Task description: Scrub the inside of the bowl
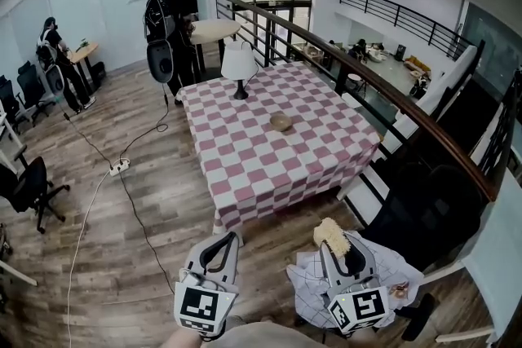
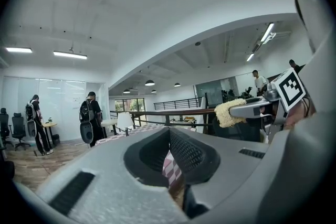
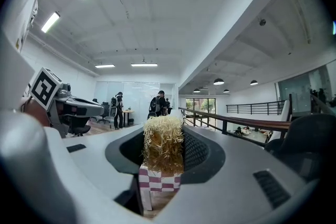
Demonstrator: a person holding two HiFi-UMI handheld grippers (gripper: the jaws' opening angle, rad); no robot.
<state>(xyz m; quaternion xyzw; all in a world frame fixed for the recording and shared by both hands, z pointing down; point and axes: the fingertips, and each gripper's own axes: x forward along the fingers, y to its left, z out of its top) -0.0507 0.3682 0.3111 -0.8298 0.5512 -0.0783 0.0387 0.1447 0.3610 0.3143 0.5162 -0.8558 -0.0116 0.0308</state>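
Bowl mid-bench, scrubber held short of it

The bowl (image 1: 281,122) sits near the middle of the checkered bench (image 1: 245,167), well apart from both tools. It is round with no long axis, and too small to tell which way its mouth faces. The right hand-held gripper (image 1: 342,248) pinches a straw-like scrubber (image 3: 164,139), fibres pointing forward along the jaws, likely ready for scrubbing. The left hand-held gripper (image 1: 218,247) is pressed together and empty.

White lamp (image 1: 238,65) on checkered table (image 1: 269,169); person with backpack (image 1: 167,12) beyond; black office chair (image 1: 28,185) left; railing (image 1: 383,90) right
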